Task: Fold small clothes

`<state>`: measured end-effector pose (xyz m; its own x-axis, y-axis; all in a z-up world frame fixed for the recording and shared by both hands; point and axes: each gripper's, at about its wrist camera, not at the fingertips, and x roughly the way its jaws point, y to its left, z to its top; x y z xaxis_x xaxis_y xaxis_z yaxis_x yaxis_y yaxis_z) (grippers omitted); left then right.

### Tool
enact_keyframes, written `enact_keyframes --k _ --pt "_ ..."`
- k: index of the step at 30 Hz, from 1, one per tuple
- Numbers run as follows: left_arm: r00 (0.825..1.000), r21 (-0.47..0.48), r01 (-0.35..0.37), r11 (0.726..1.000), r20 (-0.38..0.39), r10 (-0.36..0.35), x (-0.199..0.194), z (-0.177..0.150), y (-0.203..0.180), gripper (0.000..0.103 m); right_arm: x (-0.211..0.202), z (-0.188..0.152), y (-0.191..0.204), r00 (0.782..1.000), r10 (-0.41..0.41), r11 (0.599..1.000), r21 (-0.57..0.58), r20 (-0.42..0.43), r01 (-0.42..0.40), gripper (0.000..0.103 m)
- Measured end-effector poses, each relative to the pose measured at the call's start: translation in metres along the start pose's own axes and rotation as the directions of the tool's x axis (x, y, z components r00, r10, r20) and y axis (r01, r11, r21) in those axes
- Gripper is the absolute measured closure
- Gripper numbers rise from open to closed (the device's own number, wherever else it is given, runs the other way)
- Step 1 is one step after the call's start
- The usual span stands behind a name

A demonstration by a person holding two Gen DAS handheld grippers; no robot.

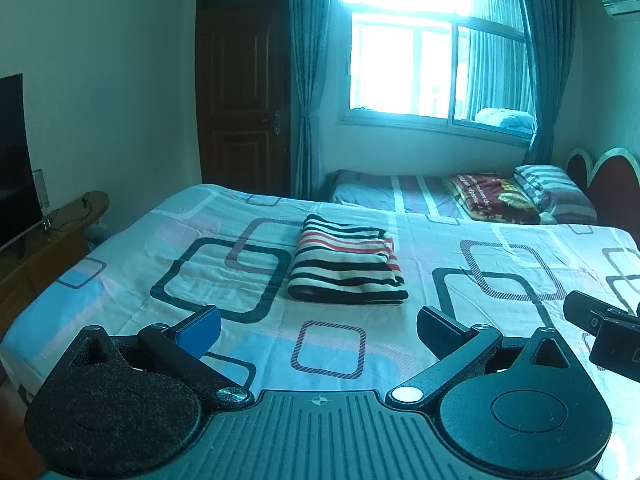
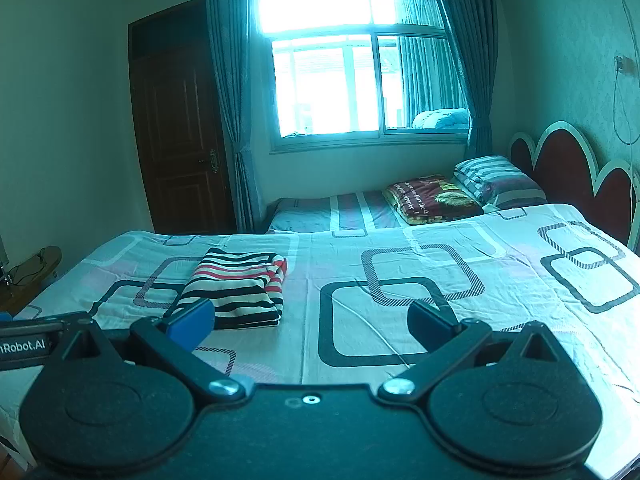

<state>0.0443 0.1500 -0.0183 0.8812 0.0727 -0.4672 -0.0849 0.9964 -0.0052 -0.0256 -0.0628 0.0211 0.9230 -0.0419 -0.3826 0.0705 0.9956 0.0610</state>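
A striped garment (image 1: 346,266) in black, white and red lies folded into a compact rectangle on the patterned bedsheet (image 1: 500,248). My left gripper (image 1: 320,328) is open and empty, held above the sheet just in front of the garment. In the right wrist view the garment (image 2: 236,286) lies ahead and to the left. My right gripper (image 2: 310,322) is open and empty above the sheet (image 2: 400,260), to the right of the garment. The right gripper's body shows at the right edge of the left wrist view (image 1: 604,332).
A second bed (image 1: 400,194) with a red blanket (image 1: 492,196) and striped pillow (image 1: 556,188) lies beyond. A dark door (image 1: 244,92), curtained window (image 1: 432,60), red headboard (image 2: 568,176) and a wooden TV stand (image 1: 44,248) at the left surround the bed.
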Motion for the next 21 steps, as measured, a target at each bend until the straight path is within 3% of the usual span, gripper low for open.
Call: enact_keyframes --k 14,17,21 --pt "1.000 0.008 0.017 1.000 -0.016 -0.017 0.011 0.000 -0.001 0.000 0.008 -0.002 0.002 1.000 0.001 1.000 -0.013 -0.017 -0.001 0.001" --pt "0.999 0.043 0.033 0.999 0.002 -0.033 0.012 -0.002 -0.004 0.000 0.009 -0.002 0.002 1.000 0.001 1.000 -0.015 -0.018 -0.001 0.001" --pt "0.998 0.014 0.053 0.998 0.032 -0.054 0.011 -0.003 -0.002 0.000 0.013 -0.003 0.004 1.000 0.000 1.000 -0.021 -0.024 -0.001 0.001"
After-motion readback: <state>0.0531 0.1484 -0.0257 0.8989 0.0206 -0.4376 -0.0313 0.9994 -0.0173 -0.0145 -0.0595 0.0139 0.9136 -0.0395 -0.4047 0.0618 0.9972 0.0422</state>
